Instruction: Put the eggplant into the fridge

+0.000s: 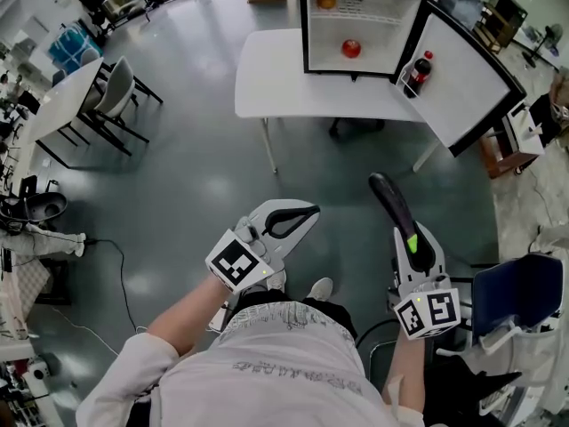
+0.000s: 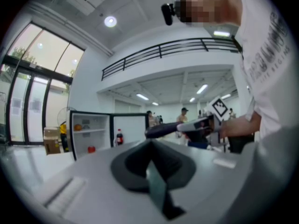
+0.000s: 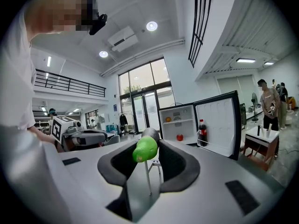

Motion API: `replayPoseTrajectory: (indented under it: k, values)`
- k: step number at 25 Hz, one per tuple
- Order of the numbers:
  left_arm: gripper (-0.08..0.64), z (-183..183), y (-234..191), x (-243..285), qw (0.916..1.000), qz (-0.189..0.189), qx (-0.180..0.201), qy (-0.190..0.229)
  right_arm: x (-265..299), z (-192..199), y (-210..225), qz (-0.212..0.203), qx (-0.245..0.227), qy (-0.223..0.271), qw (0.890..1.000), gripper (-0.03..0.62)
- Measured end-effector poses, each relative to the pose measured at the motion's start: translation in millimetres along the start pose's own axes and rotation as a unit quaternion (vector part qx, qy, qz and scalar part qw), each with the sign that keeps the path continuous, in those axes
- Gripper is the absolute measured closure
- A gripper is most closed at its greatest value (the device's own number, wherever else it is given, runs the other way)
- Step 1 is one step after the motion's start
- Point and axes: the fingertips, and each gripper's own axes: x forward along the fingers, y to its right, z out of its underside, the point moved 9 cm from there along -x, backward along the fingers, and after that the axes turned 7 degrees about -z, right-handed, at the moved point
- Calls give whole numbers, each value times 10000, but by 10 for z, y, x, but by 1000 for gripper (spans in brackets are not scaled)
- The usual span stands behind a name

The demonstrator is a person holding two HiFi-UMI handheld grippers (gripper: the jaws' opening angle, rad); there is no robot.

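Right tongs [image 3: 147, 149]: clamped on the eggplant [image 1: 396, 210], green stem end toward me. Left tongs [image 2: 150, 144]: together, empty. Ahead I see bare floor [image 1: 196, 176], then a white bench [image 1: 267, 74] carrying the open fridge [image 1: 384, 34]. Inside: orange [image 1: 326, 0], red fruit [image 1: 351, 48]. In the door: cola bottle [image 1: 420, 69], label unreadable.

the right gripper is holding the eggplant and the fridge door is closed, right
Not quite: the fridge door is open, swung out to the right with a cola bottle in its rack, as the head view shows. The right gripper does hold the eggplant.
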Motion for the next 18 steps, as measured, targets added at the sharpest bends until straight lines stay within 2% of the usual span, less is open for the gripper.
replayPoseTrajectory:
  k: [9,18]
  values:
    - [552,-33,353,221,9999,-155,33,5,-244,20,282,-170,-22,2,9999,474]
    - [552,-48,468,395,9996,-249,100,-39,-294,60,516,-309,23,-56,9995,474]
